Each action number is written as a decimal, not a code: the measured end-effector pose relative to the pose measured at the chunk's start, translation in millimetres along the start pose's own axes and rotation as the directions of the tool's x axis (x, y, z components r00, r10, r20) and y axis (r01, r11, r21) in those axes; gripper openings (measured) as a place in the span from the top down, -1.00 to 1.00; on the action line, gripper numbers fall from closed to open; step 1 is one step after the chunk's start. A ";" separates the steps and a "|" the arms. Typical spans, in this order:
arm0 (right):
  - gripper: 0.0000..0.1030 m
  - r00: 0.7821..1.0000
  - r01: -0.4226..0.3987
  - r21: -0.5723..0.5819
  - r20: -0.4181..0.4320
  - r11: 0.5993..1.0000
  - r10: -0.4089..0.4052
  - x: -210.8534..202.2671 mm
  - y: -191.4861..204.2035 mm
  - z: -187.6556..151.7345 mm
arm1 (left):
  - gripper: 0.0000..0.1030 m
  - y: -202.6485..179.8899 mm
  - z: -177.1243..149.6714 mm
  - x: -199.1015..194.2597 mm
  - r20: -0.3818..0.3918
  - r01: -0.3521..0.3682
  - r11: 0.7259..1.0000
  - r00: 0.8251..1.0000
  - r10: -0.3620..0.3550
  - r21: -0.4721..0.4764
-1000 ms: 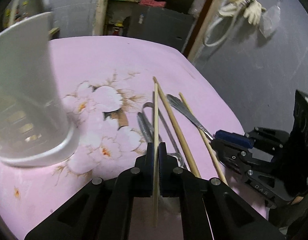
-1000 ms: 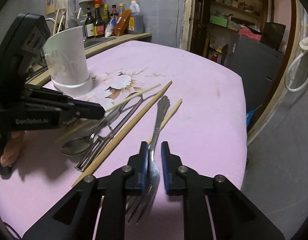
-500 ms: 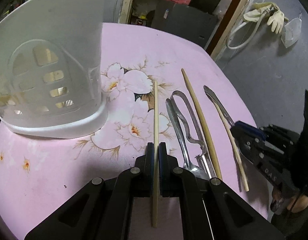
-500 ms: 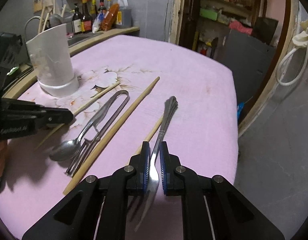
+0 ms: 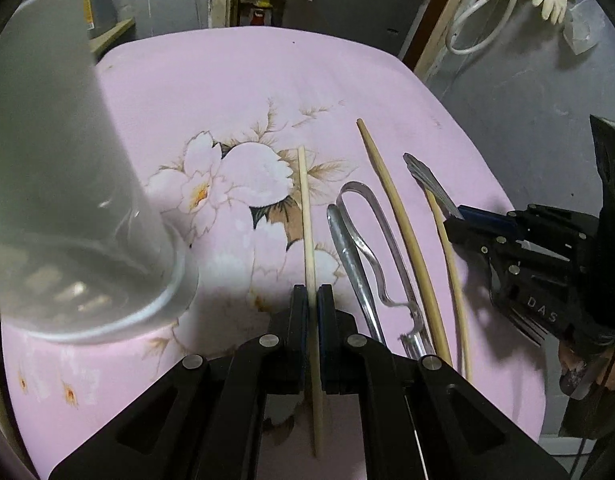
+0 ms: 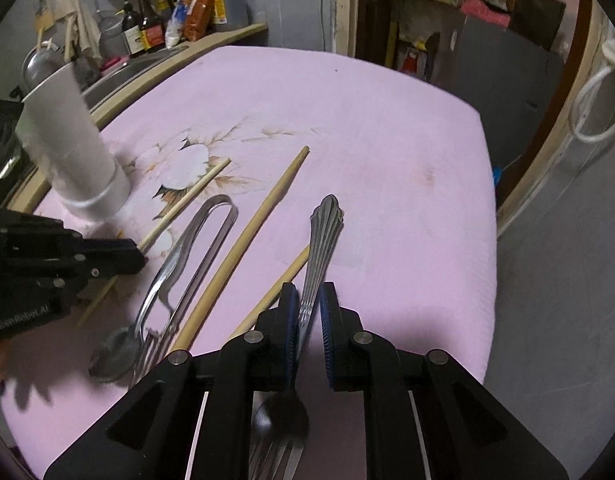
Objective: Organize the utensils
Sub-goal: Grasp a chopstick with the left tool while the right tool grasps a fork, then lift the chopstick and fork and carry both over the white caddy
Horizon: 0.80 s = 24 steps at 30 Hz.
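From the left wrist I see my left gripper (image 5: pixel 312 300) clamped on a pale wooden chopstick (image 5: pixel 306 216). Two more chopsticks, tongs (image 5: pixel 371 240) and a spoon (image 5: pixel 347 248) lie on the pink floral cloth (image 5: pixel 235 80); the white holder (image 5: pixel 59 184) stands left.

From the right wrist, my right gripper (image 6: pixel 308 312) pinches a silver fork (image 6: pixel 321 240) by its ridged handle, tines toward me. I count three chopsticks, one fork, one spoon, one pair of tongs.

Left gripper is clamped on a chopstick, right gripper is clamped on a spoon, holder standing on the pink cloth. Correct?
Not quite. The right gripper is closed on a fork, as the right wrist view shows by the tines below the jaws. The left gripper does clamp a chopstick, and the holder stands on the pink cloth.
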State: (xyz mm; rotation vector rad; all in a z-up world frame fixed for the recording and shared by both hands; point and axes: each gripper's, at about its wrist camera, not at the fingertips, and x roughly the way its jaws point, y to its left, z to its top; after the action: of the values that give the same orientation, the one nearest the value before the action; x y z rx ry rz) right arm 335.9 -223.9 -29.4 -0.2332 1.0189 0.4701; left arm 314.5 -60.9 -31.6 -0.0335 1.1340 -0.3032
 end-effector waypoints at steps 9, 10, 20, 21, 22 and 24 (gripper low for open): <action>0.90 0.998 -0.034 0.067 0.056 0.997 0.030 -6.5 -2.5 -9.9 | 0.95 0.0 -10.4 -4.2 0.020 0.016 1.000 1.000 -0.016 -0.011; 0.90 0.997 -0.040 0.073 0.068 0.997 0.035 -7.8 -2.9 -12.6 | 0.95 0.3 -14.4 -7.0 0.036 0.016 1.000 0.999 -0.015 -0.011; 0.90 0.960 -0.092 0.068 0.272 0.993 0.070 -40.3 7.3 -40.2 | 0.96 2.4 -60.2 -54.8 0.302 0.055 0.998 0.952 -0.052 -0.003; 0.90 0.950 -0.083 0.055 0.305 0.995 0.062 -45.5 11.1 -43.8 | 0.96 3.2 -63.4 -60.0 0.341 0.066 0.998 0.938 -0.062 -0.003; 0.90 0.942 -0.075 0.044 0.331 0.996 0.056 -50.1 14.8 -46.2 | 0.96 4.0 -65.0 -64.5 0.376 0.072 0.997 0.924 -0.065 -0.003; 0.90 0.915 -0.067 0.018 0.400 0.998 0.054 -62.3 23.0 -53.6 | 0.96 3.8 -70.0 -74.6 0.445 0.063 0.998 0.893 -0.058 0.004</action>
State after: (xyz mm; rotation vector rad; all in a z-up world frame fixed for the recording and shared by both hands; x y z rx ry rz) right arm 256.9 -241.8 -2.6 -0.0714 0.6318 0.5323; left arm 223.9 -29.4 3.9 -0.1419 0.6770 -0.3253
